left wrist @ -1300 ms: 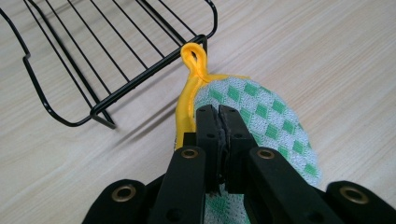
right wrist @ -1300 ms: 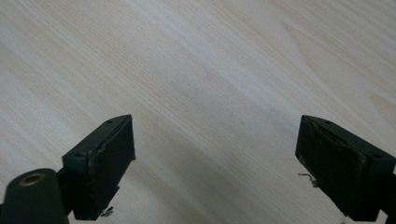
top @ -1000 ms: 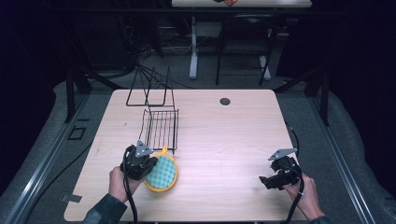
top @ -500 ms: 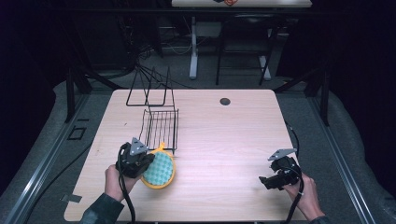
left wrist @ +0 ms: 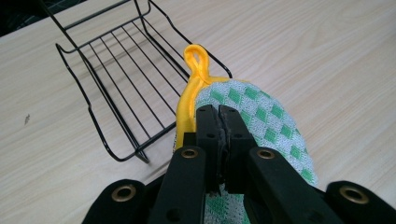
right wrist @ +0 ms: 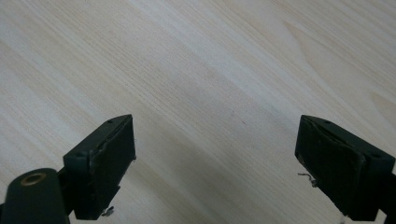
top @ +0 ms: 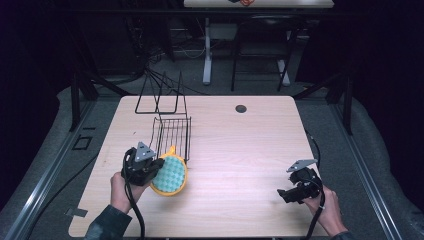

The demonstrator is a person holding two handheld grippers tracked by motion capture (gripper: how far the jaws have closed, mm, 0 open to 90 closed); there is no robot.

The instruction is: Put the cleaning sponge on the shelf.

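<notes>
The pot holder (left wrist: 252,112), green-and-white checked with a yellow rim and loop, is pinched at its edge by the left gripper (left wrist: 218,114), whose fingers are pressed together on the cloth. It sits just in front of the wire rack (top: 174,134), its loop at the rack's near edge. The rack holds nothing, and a second wire frame (top: 161,95) stands behind it on the worktop (top: 240,145). The right gripper (right wrist: 217,140) hovers well apart over bare wood, fingers spread.

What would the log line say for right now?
left gripper: shut on pot holder | right gripper: open, over table | wire rack: beside pot holder
</notes>
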